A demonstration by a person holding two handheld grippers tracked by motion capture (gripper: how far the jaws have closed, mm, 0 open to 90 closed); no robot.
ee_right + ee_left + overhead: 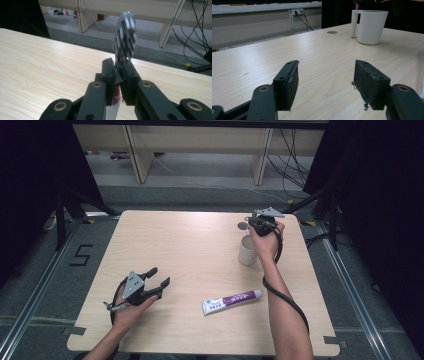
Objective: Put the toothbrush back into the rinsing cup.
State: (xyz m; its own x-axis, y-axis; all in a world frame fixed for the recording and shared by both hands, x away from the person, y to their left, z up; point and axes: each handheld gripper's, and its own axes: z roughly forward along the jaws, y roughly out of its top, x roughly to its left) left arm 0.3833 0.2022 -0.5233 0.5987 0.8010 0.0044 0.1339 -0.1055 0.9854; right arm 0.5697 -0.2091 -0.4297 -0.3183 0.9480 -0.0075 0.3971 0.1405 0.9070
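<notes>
My right gripper hangs over a white mug at the table's far right and is shut on a toothbrush. The brush's striped bristle head sticks up past the jaws, blurred, and its reddish handle runs down between them towards the mug's rim. My left gripper lies low at the near left of the table, held in a hand. It is open, with bare wood between its pads. A white and purple toothpaste tube lies flat near the front, right of centre.
The light wooden table has a small grey round cap set into it just behind the mug. Black curtains flank both sides. Beyond the far edge are wooden furniture legs and loose cables on the floor.
</notes>
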